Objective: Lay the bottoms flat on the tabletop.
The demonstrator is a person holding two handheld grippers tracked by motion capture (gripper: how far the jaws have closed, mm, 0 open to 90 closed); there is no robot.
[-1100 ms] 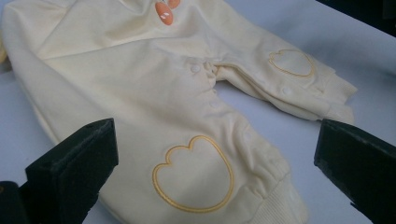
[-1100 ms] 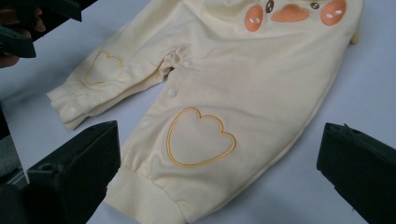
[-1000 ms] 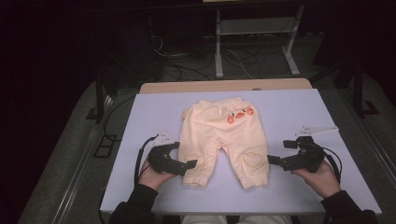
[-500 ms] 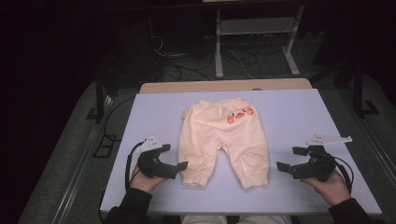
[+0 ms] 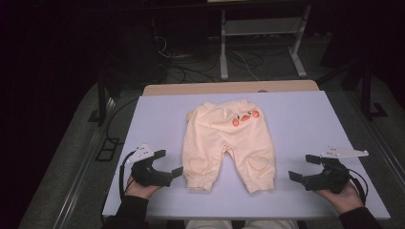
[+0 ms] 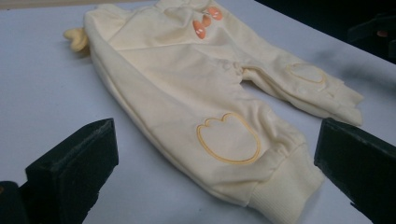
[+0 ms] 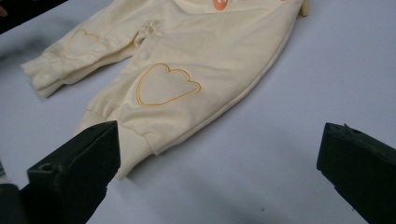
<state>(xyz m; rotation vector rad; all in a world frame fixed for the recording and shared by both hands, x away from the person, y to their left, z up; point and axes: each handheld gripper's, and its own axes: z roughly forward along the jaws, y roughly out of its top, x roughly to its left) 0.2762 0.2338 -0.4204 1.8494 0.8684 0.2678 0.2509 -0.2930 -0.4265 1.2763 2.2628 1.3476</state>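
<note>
Inspecting the table [image 5: 305, 119], we find the cream baby trousers [image 5: 228, 143] laid flat at its middle, waistband away from us, both cuffs toward the near edge. The left gripper [image 5: 171, 164] sits just beside the left cuff [image 6: 275, 186], the right gripper [image 5: 304, 168] farther off the right cuff [image 7: 121, 140]; both have jaws spread wide and hold nothing. We judge no grasp begun. Any next move calls for closing in on a cuff or hem.
</note>
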